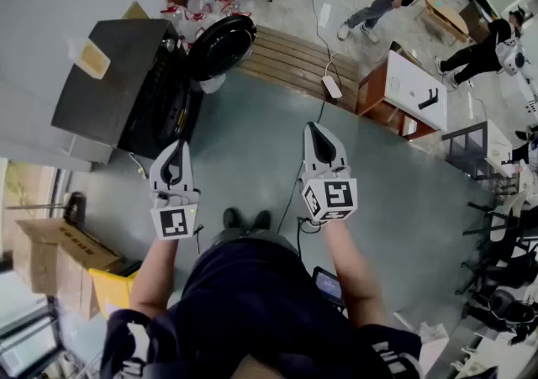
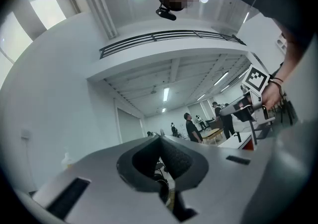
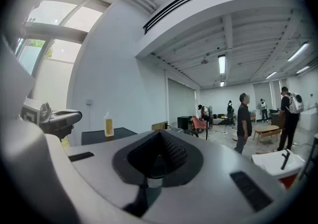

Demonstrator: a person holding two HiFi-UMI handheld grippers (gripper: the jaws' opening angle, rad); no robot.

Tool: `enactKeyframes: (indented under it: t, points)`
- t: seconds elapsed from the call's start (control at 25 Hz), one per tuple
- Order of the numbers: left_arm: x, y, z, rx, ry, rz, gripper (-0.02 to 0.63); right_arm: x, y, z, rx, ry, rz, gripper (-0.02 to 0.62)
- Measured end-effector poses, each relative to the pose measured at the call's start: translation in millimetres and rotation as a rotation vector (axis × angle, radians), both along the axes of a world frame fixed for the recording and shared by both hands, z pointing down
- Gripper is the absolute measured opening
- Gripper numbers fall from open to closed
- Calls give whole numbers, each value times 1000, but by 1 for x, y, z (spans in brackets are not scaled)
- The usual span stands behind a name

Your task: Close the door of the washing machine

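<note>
The washing machine (image 1: 113, 75) stands at the left in the head view, dark grey on top, its front facing right. Its round black door (image 1: 222, 44) hangs open, swung away toward the far side. My left gripper (image 1: 177, 144) is shut and empty, held in the air just right of the machine's front. My right gripper (image 1: 313, 127) is also shut and empty, farther right over the grey floor. In the left gripper view the left gripper (image 2: 160, 138) points slightly upward into the room. In the right gripper view the right gripper (image 3: 160, 133) points level, with the machine's dark top (image 3: 102, 135) at its left.
A yellowish bottle (image 1: 91, 56) stands on the machine's top. A wooden pallet (image 1: 290, 54) and a power strip (image 1: 332, 87) with its cable lie beyond the door. A white-topped cabinet (image 1: 408, 87) stands at the right. Cardboard boxes (image 1: 55, 260) sit at the near left. Two people stand far back.
</note>
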State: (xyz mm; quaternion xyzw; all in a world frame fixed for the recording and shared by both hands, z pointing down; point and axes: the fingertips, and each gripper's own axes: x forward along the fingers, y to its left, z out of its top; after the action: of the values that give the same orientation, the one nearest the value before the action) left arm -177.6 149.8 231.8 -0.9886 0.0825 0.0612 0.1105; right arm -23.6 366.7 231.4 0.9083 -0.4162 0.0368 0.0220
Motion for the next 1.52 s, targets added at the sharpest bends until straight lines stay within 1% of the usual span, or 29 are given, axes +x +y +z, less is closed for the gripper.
enactKeyframes:
  t: [0.68,0.84,1.16,1.4,1.52]
  points:
    - [4,-1,0,8,-1,-1,23,5,-4,4,-13,-6,2,18]
    - [2,1,0,11,2,-4,23,3,-2,9,-20,-21,-3,18]
    - [3,5,3,5,-19,-7,23,7,3,12,-5,-22,-35,20]
    - [2,7,9,1,-32,-11,23,7,2,17,-27,8,-59,28]
    - [2,8,6,7,-25,-10,23,8,2,16,-16,1,-64,28]
